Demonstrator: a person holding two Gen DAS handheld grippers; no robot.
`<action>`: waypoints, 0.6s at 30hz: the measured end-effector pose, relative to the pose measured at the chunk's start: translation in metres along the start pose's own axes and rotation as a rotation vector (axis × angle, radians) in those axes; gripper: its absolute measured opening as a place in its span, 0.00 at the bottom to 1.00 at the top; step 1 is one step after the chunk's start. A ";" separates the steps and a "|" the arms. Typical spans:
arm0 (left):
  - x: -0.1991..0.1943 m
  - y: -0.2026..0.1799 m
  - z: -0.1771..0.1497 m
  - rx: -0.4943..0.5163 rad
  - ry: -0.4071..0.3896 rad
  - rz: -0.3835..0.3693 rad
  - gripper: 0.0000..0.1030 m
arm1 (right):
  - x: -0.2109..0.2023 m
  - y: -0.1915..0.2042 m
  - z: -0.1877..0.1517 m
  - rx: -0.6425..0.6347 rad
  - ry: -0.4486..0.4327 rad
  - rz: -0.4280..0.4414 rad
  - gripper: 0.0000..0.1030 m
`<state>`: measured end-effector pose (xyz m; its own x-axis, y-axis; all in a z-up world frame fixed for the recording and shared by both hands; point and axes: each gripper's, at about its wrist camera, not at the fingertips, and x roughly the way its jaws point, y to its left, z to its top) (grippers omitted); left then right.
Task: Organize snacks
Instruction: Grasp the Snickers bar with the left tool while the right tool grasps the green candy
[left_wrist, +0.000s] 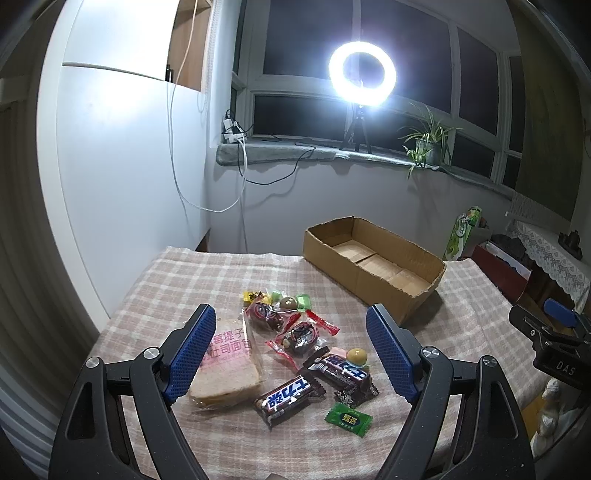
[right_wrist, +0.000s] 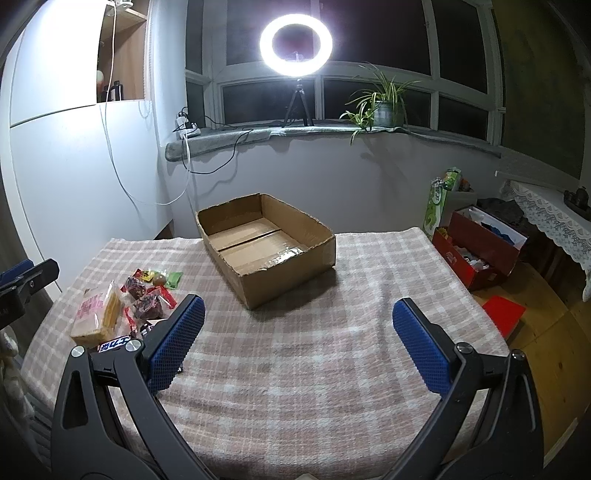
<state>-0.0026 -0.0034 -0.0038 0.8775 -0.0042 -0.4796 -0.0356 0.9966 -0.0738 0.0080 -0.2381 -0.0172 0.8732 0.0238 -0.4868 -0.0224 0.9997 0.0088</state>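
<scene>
Both tongs (left_wrist: 291, 343) (right_wrist: 299, 339) agape above tablecloth (right_wrist: 314, 369)

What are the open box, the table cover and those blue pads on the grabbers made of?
The box looks like plain brown corrugated cardboard: matte, with ragged torn rims and shiny tape on its floor. The table cover seems a soft woven cloth, pink-and-cream checked, slightly fuzzy. The blue pads look like rubber or soft plastic with a fine dotted grip texture; which one I cannot tell.

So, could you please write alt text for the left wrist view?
The open left gripper hovers over a pile of wrapped snacks on a checked tablecloth. An empty cardboard box sits behind, under a ring light.
</scene>
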 end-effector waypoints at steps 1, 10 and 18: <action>0.000 0.000 0.000 -0.001 0.002 0.000 0.81 | 0.001 0.001 -0.001 -0.002 0.002 0.003 1.00; 0.005 0.012 -0.003 -0.014 0.019 0.005 0.81 | 0.009 0.002 -0.002 -0.016 0.024 0.038 1.00; 0.009 0.036 -0.011 -0.045 0.043 0.037 0.81 | 0.016 0.012 -0.009 -0.047 0.039 0.098 1.00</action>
<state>-0.0011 0.0318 -0.0207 0.8539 0.0283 -0.5197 -0.0898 0.9915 -0.0937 0.0178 -0.2262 -0.0326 0.8462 0.1204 -0.5190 -0.1303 0.9913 0.0175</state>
